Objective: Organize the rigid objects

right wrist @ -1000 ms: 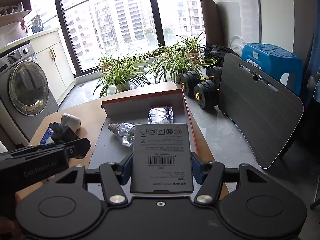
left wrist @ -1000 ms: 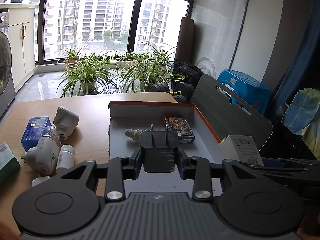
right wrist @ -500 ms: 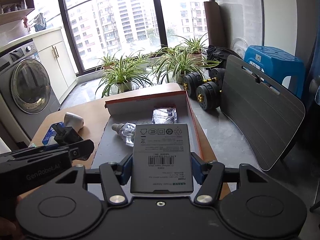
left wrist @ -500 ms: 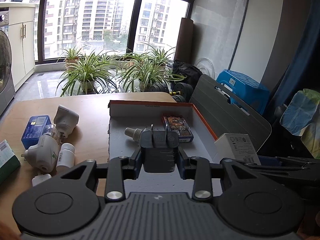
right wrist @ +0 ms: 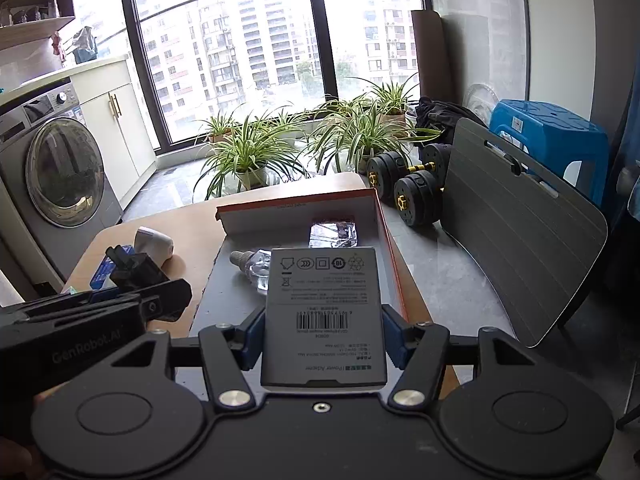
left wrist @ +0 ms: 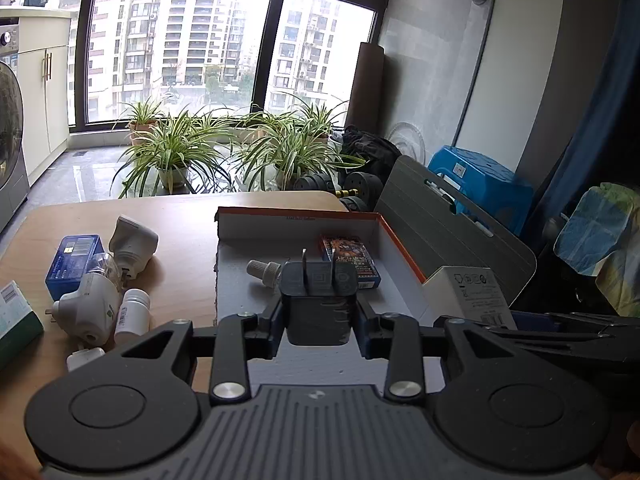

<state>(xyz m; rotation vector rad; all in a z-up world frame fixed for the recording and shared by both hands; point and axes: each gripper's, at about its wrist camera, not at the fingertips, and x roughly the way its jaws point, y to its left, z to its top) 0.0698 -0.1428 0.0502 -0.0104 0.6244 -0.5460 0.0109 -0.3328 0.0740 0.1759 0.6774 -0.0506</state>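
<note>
My left gripper (left wrist: 318, 322) is shut on a black two-pin power adapter (left wrist: 318, 300), held above the near end of the open orange-edged box (left wrist: 296, 218). My right gripper (right wrist: 323, 338) is shut on a white power adapter box (right wrist: 323, 312), held over the same box's (right wrist: 296, 210) near right side. Inside the box lie a clear bottle with a ribbed cap (left wrist: 262, 270) and a pack of cards (left wrist: 350, 256). The white box also shows in the left wrist view (left wrist: 470, 292), and the left gripper with its adapter shows in the right wrist view (right wrist: 136, 272).
On the wooden table (left wrist: 180, 216) left of the box lie a blue box (left wrist: 72, 258), two white plug devices (left wrist: 132, 242), a small white bottle (left wrist: 132, 312) and a green-white carton (left wrist: 14, 314). A grey board (right wrist: 520, 232), dumbbells (right wrist: 404, 192) and plants stand beyond.
Both grippers have drawn back a little and risen slightly, so the box and table items appear a bit farther away. Both holds are unchanged.
</note>
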